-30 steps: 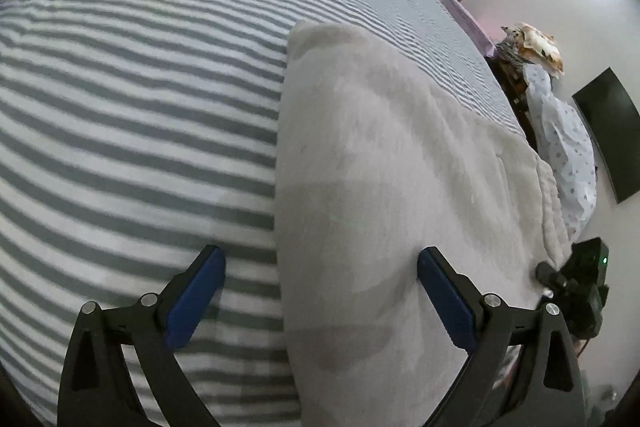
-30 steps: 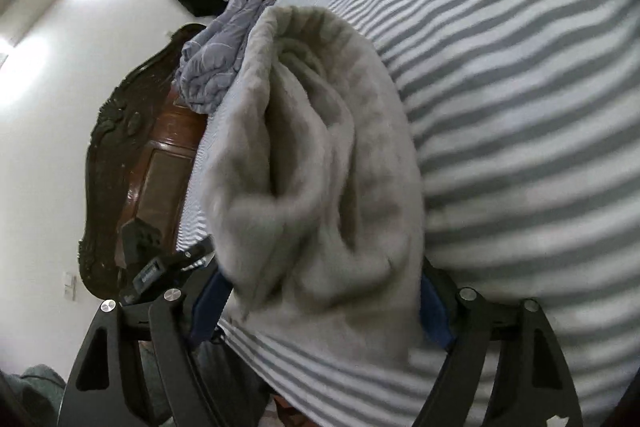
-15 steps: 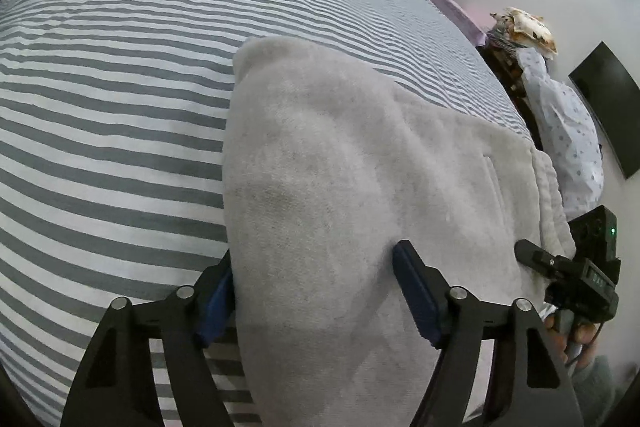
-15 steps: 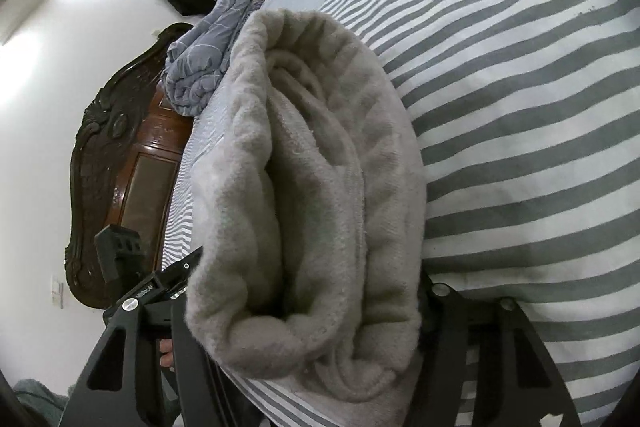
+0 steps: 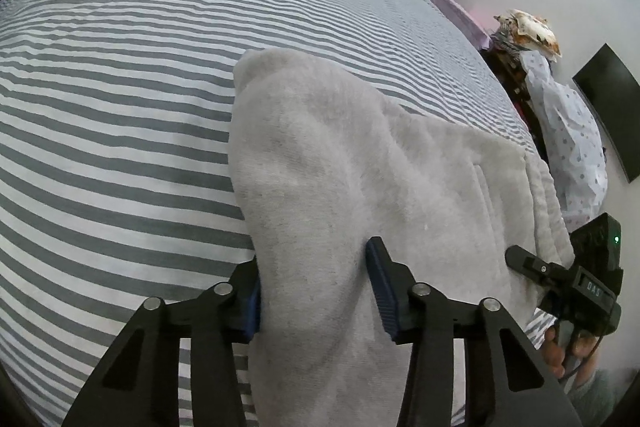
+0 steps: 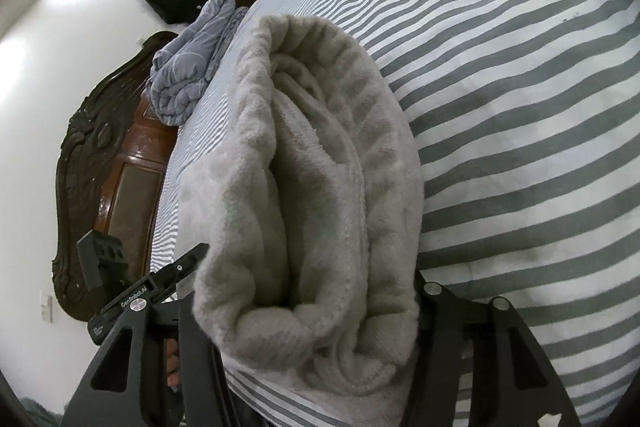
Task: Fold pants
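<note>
Soft, thick and floppy, the fleece pants (image 5: pixel 360 187) lie on the striped bed (image 5: pixel 120 107), each tool, left (image 5: pixel 316 291) and right (image 6: pixel 312 311), clamping a bunched edge, best held there.

Broad open room lies on the striped bedsheet (image 5: pixel 120 115) left of the fleece pants (image 5: pixel 360 163) — flat, nothing on it. At the bed's head a rumpled blue quilt (image 6: pixel 192 63) and carved wooden headboard (image 6: pixel 100 171) block passage. The right gripper (image 6: pixel 304 311) side is open striped sheet too — the pants' bunched waistband fills both jaws.
</note>
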The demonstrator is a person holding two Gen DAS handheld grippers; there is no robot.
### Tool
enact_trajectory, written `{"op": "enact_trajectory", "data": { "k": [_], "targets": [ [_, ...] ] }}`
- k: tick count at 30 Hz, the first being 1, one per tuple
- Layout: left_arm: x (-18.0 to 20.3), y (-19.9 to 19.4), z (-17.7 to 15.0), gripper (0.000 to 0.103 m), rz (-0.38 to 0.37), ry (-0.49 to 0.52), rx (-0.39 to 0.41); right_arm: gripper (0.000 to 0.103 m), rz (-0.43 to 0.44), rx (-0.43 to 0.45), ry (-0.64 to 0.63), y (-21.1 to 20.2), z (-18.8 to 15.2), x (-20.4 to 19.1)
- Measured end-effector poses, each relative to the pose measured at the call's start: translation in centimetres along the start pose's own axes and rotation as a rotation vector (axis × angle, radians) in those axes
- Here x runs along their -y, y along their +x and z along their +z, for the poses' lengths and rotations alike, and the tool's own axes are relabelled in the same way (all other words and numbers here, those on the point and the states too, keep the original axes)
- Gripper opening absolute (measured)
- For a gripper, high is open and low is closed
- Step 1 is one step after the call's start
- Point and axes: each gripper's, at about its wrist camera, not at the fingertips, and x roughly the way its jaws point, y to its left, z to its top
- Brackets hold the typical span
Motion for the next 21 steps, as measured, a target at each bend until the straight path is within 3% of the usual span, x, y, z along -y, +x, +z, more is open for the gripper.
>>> {"op": "enact_trajectory", "data": {
  "k": [3, 8, 21],
  "targets": [
    [0.1, -0.4, 0.2, 0.038, -0.006, 0.001, -0.008, 0.051, -0.025, 0.006, -0.003, -0.1, -0.2, -0.9],
    [-1.4, -0.5, 0.6, 0.038, -0.066, -0.055, -0.054, 0.051, -0.036, 0.002, 0.011, 0.1, -0.5, -1.5],
    [-3.5, 1.0, 0.6, 0.060, -0.187, -0.113, -0.122, 0.054, -0.009, -0.010, 0.030, 0.4, 0.3, 0.1]
  ]
}}
